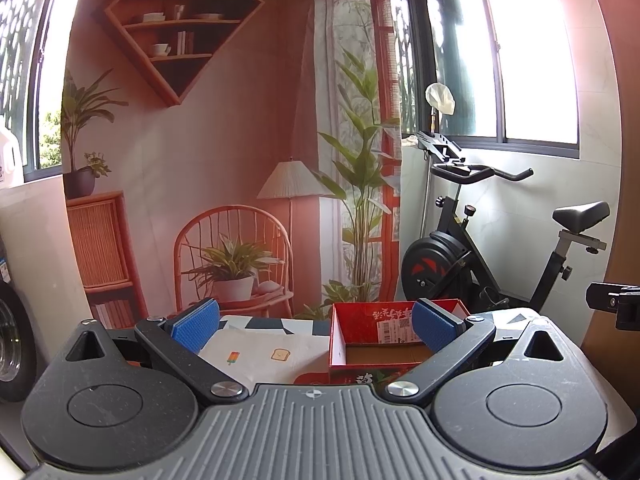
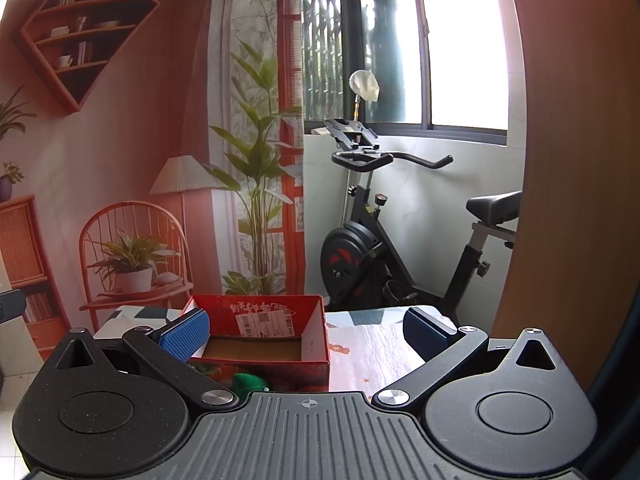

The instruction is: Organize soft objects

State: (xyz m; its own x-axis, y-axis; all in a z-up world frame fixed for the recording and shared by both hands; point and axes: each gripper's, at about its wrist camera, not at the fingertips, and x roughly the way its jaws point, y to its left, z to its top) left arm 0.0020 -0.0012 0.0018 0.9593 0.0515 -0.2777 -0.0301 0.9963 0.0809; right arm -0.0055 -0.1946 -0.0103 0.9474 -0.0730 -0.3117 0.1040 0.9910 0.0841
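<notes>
Both tools are spread wide with nothing between the pads: the left tool (image 1: 316, 330) and the right tool (image 2: 306, 330) are just held level above the counter (image 2: 372, 354), looking over it toward the far wall.

The red box (image 2: 264, 336) sits on the counter, open top, cardboard floor showing and nothing in it as far as I can see. From the right view there's a green soft thing (image 2: 248, 384) tucked just in front of the box's near wall, mostly hidden behind the tool body, so I can't tell what it is. From the left view there's a white cloth (image 1: 264, 354) with little popsicle and toast prints lying flat, left of the box.

My guess is we're at the very start, so: drop one tool low, pinch a bunched bit of the soft item rather than a flat edge, lift clear of the box wall and let go over the middle. I'd start with the green one, it's closest. Watch you don't shove the box; it looks light.

The counter wears a patterned cover. Behind it hangs a printed backdrop (image 1: 192, 120), with an exercise bike (image 2: 404, 240) far right under the windows.
</notes>
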